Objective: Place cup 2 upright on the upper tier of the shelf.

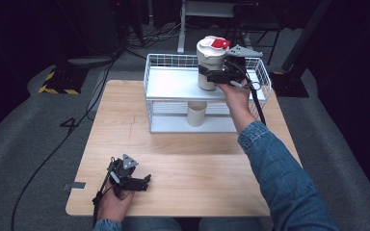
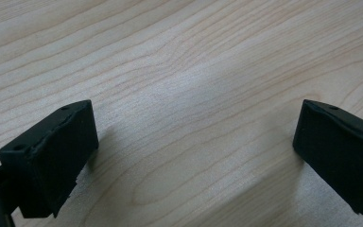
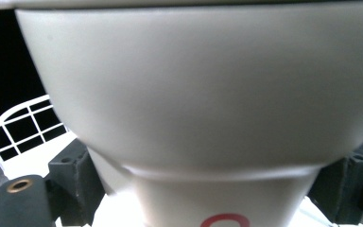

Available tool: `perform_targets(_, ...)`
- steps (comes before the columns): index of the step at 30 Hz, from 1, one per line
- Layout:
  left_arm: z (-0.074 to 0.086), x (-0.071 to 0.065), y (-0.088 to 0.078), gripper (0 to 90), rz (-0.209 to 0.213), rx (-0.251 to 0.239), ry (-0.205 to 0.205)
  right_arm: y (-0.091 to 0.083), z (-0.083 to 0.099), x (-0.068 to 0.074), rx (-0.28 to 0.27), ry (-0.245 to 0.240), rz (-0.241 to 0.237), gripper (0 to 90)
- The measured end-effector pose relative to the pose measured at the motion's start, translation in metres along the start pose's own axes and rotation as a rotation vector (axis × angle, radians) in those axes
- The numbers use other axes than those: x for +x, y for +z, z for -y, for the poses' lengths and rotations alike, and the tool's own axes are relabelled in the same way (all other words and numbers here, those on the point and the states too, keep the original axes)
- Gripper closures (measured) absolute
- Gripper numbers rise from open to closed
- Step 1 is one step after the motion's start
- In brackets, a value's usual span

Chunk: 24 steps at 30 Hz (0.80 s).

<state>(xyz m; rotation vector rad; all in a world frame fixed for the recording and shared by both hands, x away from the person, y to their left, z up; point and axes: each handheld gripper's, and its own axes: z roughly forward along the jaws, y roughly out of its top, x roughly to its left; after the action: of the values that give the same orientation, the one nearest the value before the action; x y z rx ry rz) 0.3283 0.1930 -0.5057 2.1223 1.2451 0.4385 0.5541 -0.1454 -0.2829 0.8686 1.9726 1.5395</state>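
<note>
Up on the rack's (image 1: 173,84) top shelf, white tumbler (image 1: 211,60) clamped between right gripper's (image 1: 217,76) jaws; left gripper (image 1: 139,182) wide open, empty

Grippers: two, the left gripper (image 1: 142,181) near the front edge of the table, the right gripper (image 1: 212,74) at the rack
Hands: two, left hand (image 1: 115,204), right hand (image 1: 236,96)
Tables: one wooden table (image 1: 183,159)
Wire racks: one white rack (image 1: 173,84), two shelves, upper and lower
White jars: one jar (image 1: 209,60) on the upper shelf, with one red tag (image 1: 220,43) on its top
Cups: one pale cup (image 1: 196,114) on the lower shelf
Denim sleeves: two, the right sleeve (image 1: 279,173) and the left cuff (image 1: 107,224) at the bottom edge
Black cables on the floor: several, not countable
</note>
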Motion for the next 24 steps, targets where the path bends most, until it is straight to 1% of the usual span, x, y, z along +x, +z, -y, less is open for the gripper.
perform_targets(6,0.0000,0.0000,0.0000,1.3,0.000,0.000,0.000,0.0019,0.0050,-0.0007,0.007,0.002,-0.003,13.8)
perform_targets(10,0.0000,0.0000,0.0000,1.3,0.000,0.000,0.000,0.0017,0.0067,-0.0011,0.005,0.013,-0.003,13.8)
perform_targets(13,0.0000,0.0000,0.0000,1.3,0.000,0.000,0.000,0.0004,0.0074,-0.0008,0.005,0.002,-0.001,13.7)
perform_targets(17,0.0000,0.0000,0.0000,1.3,0.000,0.000,0.000,-0.0021,0.0093,-0.0027,0.004,0.019,-0.007,13.6)
perform_targets(18,0.0000,-0.0001,0.0000,1.3,0.000,0.000,-0.001,-0.0026,0.0094,-0.0030,0.006,0.013,-0.008,13.6)
perform_targets(23,0.0000,0.0000,0.0000,1.3,0.000,0.000,0.000,-0.0025,0.0093,-0.0020,0.008,0.015,0.000,13.6)
perform_targets(24,0.0001,-0.0003,0.0001,1.3,0.001,-0.001,-0.005,-0.0026,0.0093,-0.0020,0.008,0.013,0.000,13.6)
